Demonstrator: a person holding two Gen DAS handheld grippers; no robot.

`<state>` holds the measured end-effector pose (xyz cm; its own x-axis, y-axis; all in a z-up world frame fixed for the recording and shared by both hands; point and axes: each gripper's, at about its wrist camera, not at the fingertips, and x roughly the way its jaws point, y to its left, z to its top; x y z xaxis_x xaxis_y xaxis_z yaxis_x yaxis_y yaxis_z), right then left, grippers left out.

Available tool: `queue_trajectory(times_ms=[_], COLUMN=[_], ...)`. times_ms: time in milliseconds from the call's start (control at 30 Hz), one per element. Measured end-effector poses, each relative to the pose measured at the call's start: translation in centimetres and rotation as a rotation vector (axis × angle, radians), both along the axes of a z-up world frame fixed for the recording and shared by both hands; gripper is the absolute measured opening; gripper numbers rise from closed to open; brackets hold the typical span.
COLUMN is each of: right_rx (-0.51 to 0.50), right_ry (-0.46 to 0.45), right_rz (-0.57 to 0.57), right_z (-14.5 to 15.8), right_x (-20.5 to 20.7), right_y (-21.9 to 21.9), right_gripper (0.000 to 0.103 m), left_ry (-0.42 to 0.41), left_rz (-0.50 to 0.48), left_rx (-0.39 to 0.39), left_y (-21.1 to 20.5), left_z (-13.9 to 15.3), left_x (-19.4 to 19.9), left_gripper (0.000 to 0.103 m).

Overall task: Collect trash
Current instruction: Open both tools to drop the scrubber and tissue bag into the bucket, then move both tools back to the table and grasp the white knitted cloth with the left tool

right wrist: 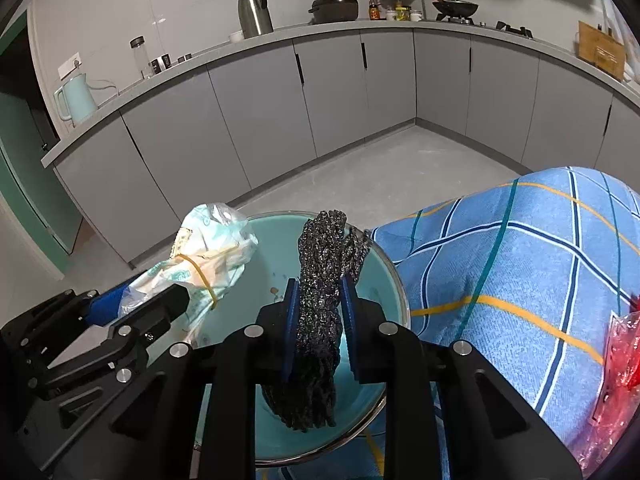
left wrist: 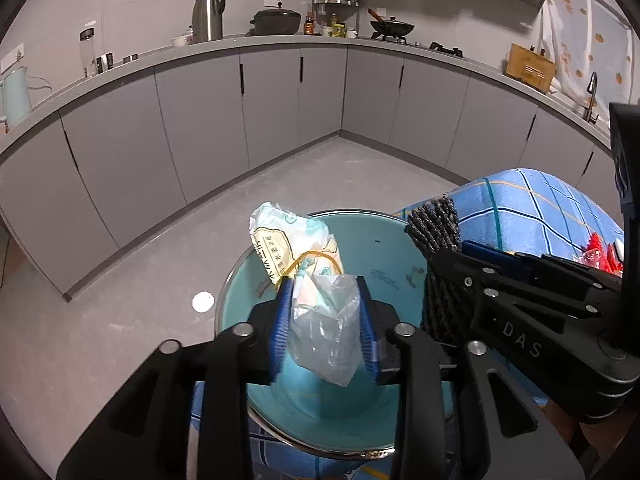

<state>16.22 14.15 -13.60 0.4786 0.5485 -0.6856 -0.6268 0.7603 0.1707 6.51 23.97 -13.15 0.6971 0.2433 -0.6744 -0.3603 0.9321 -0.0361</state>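
You have two grippers over one teal basin, which sits on the blue checked cloth. Your left gripper has one crumpled plastic wrapper, bound with a yellow rubber band, between its blue pads. Your right gripper has one dark speckled glove between its pads. Whether either pair presses, I cannot tell. One red plastic packet lies on the cloth.

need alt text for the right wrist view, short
The right hand-held gripper has a dark speckled knit glove between its blue pads above a teal basin. To its left, the left hand-held gripper has a plastic wrapper bound with a rubber band; a blue checked cloth lies to the right.
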Motion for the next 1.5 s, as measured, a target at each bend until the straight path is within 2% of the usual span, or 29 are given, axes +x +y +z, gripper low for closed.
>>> queue_trajectory(times_ms=[67,167,400,600,733,867,1033,1267,1500], right_rx=[0.011,0.022,0.031,0.038,0.035,0.037,0.042,0.048,0.046], right_ry=[-0.001,-0.005,-0.022,-0.03,-0.041,-0.044,-0.053,-0.087,-0.115], right_rz=[0.0,-0.004,-0.025,-0.04,-0.061,-0.088,-0.123,-0.17,-0.258], right_z=[-0.1,0.0,0.6,1.3,1.6,1.7,2.0,3.3,4.0], right_x=[-0.1,0.0,-0.3,-1.1,-1.6,-2.1,-2.4,-3.4,-4.3], right_y=[-0.2,-0.6,-1.8,-3.0,-4.0,-5.5,-7.5,-10.4,-15.3], right_gripper=[0.031,0.036,0.039,0.041,0.043,0.044,0.044,0.045,0.047], left_ry=[-0.001,-0.003,-0.008,-0.025,-0.035,-0.039,-0.045,-0.055,-0.072], left_rz=[0.001,0.013,0.031,0.024,0.017,0.021,0.008,-0.044,-0.115], left_rx=[0.005,0.01,0.021,0.036,0.044,0.05,0.058,0.07,0.074], left_y=[0.1,0.2,0.4,-0.5,-1.2,-1.8,-2.7,-5.4,-8.8], left_z=[0.1,0.2,0.4,1.2,1.6,2.0,2.6,3.3,4.0], left_x=[0.0,-0.1,-0.5,-0.7,-0.9,-1.1,-1.1,-0.8,-0.2], left_gripper=[0.038,0.047,0.059,0.075,0.076,0.082,0.082,0.082,0.082])
